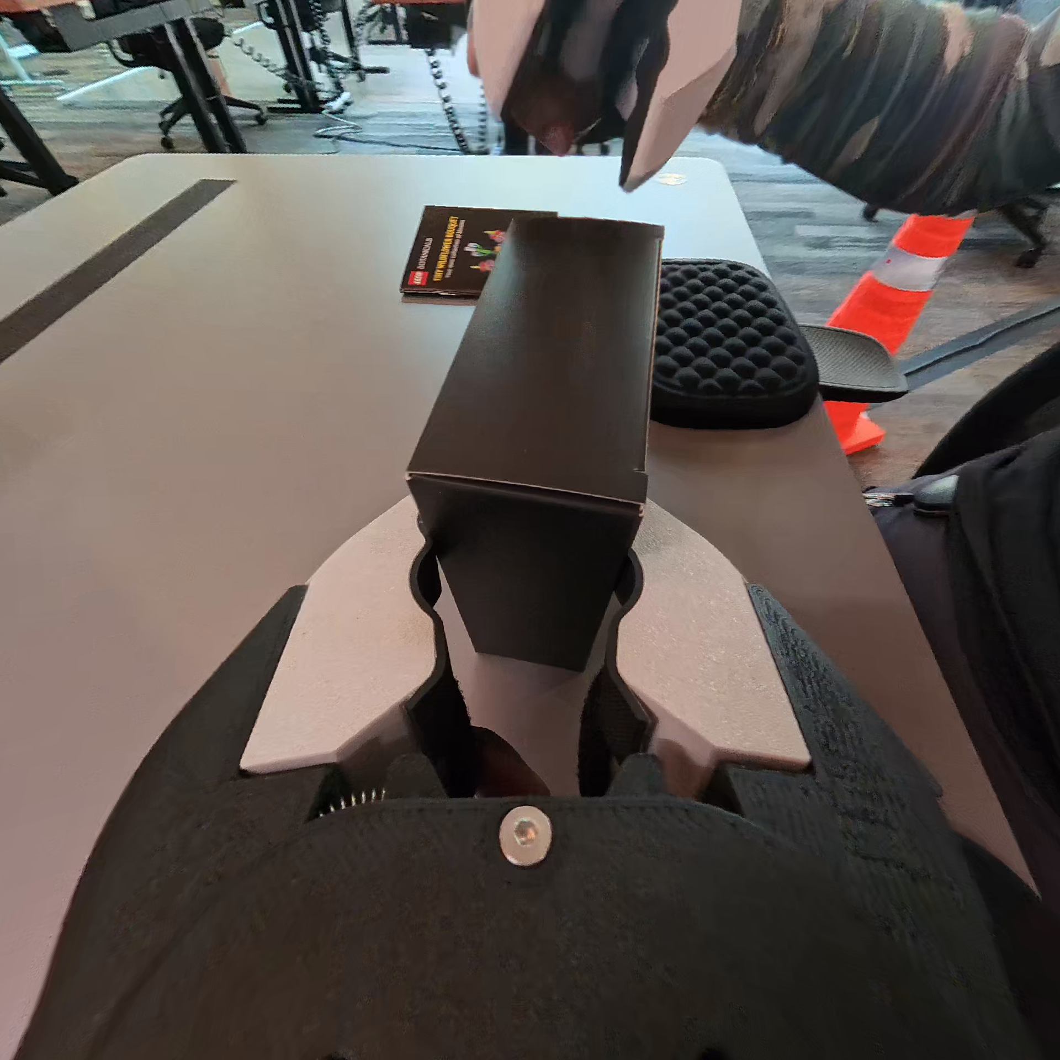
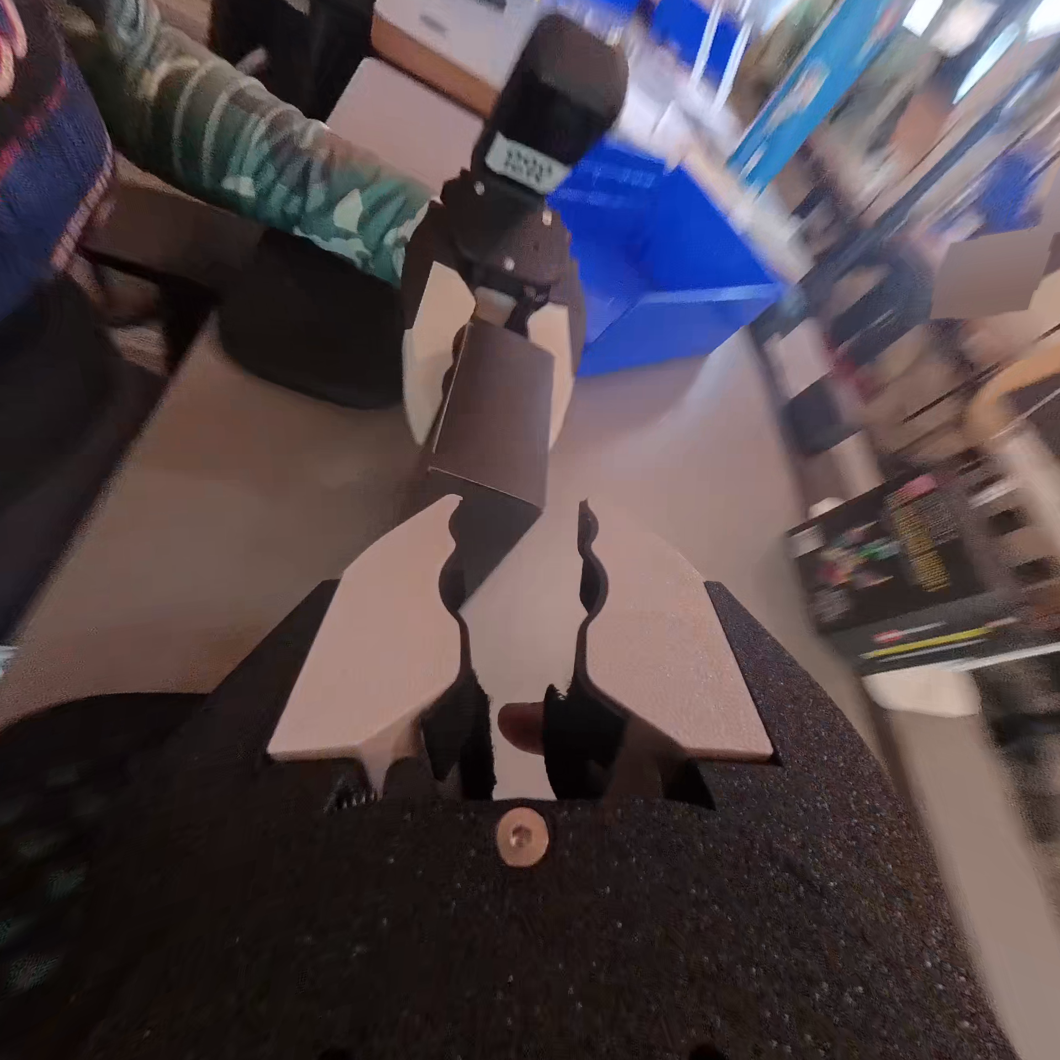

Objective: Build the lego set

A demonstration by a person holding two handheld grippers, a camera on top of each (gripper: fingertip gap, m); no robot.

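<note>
**Black box held up over the table**

The left gripper [image 1: 525, 550] has its jaws clamped on the near end of a black box [image 1: 545, 367], pinching it from both sides. The box sticks out away from the gripper, lifted over the grey table [image 1: 201, 401], closed at the flap I can see.

The right gripper [image 2: 519, 516] hangs in front of the far end of the box [image 2: 493, 424], its jaws parted and holding nothing. Its left finger [image 2: 390, 602] overlaps the box's corner from this angle; whether they touch, I cannot tell. From the left wrist view the same gripper [image 1: 596, 143] shows above the far edge of the table, on an arm in a camouflage sleeve [image 1: 889, 97].

A booklet [image 1: 447, 252] lies flat on the table beyond the box, partly hidden by it. A black bumpy pad [image 1: 728, 338] sits just right of the box. An orange cone [image 1: 895, 304] stands on the floor past the table. The right wrist view is blurred, with a blue bin [image 2: 659, 258] behind.
</note>
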